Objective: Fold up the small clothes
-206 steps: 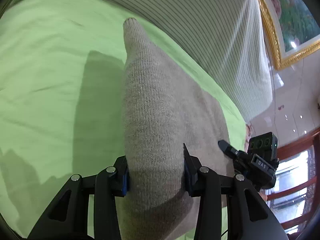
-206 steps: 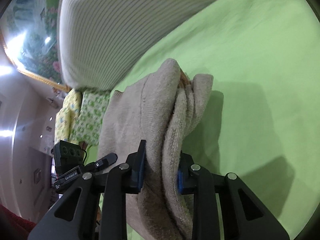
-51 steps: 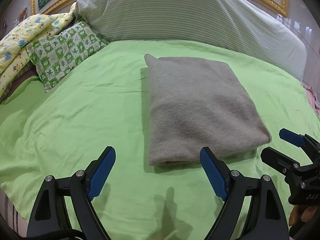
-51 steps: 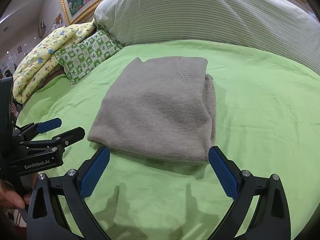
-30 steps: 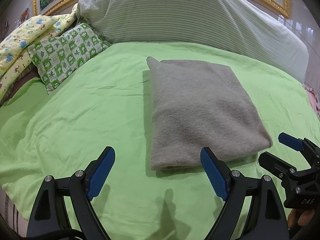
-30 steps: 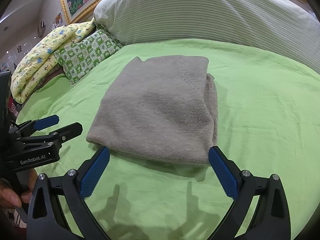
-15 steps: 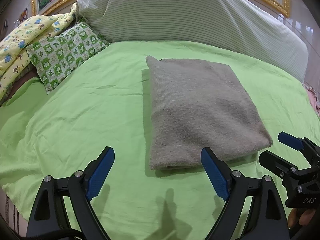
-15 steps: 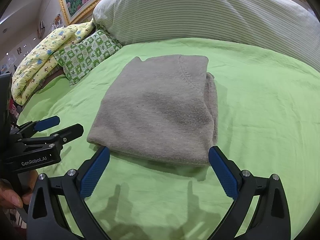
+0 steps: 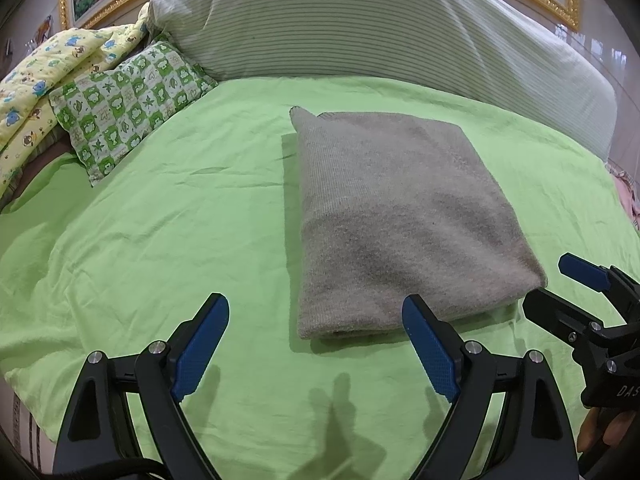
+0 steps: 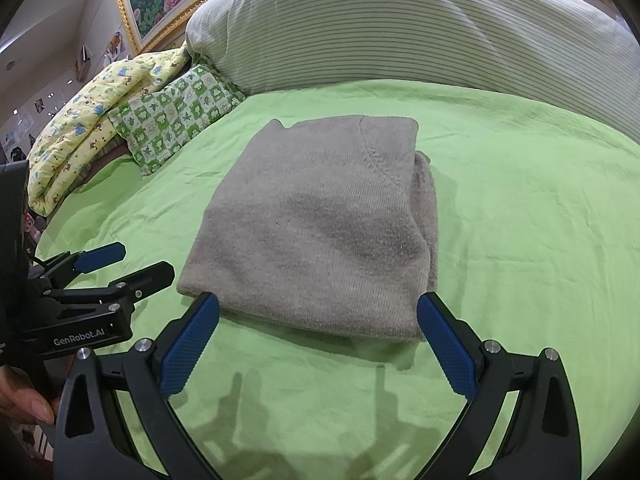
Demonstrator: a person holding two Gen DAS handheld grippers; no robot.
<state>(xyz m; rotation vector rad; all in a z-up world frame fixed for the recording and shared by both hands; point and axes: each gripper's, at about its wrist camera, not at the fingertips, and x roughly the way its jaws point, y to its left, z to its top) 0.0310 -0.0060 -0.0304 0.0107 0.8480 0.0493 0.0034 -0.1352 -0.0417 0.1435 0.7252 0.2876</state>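
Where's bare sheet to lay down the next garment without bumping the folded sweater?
Widest bare green sheet lies left of the folded sweater, bordered by the checked pillow behind. More open sheet runs right of the sweater up to the striped pillow. The near strip under the left gripper and right gripper is narrower.

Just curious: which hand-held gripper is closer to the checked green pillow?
Left. The left hand-held gripper sits on the checked green pillow's side of the folded sweater; the right hand-held gripper is farther over.

folded grey sweater point(image 10: 320, 232), green sheet point(image 10: 520, 208), right tool point(image 10: 318, 308) spread
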